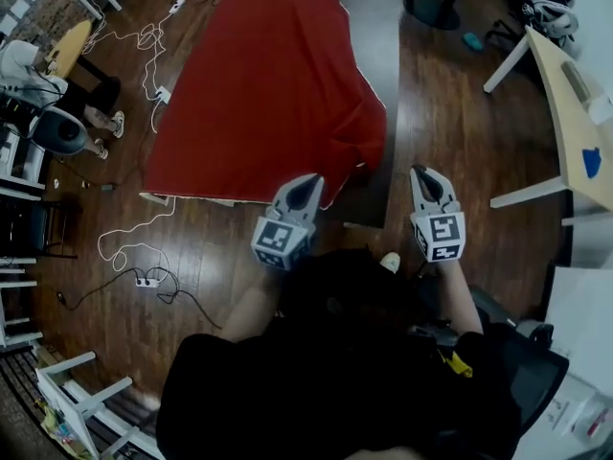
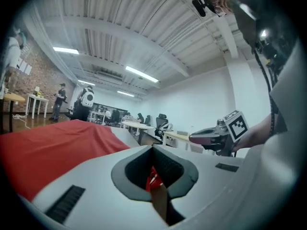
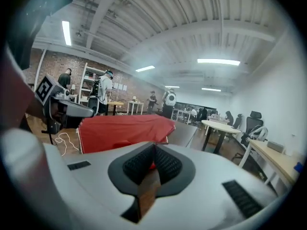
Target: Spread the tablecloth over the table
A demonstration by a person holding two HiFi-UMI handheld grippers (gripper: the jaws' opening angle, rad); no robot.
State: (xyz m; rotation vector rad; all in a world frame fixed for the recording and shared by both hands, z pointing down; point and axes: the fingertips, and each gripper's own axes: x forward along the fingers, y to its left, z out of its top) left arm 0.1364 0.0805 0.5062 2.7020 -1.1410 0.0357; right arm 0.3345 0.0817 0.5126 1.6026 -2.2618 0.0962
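The red tablecloth (image 1: 268, 94) hides the left part of the dark worktop (image 1: 378, 36), whose far end the head view's top edge cuts off; distant people (image 2: 60, 98) are indistinct.

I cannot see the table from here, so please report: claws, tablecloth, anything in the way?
Left claw and right claw both shut, at the table's near end. Red tablecloth covers only part; table bare on its right. Nothing between claws and cloth.

Red tablecloth (image 1: 268, 94) — partly over dark table (image 1: 379, 46)

Open office lab: desks (image 3: 219, 124), office chairs (image 3: 253, 120), brick wall (image 3: 55, 63)
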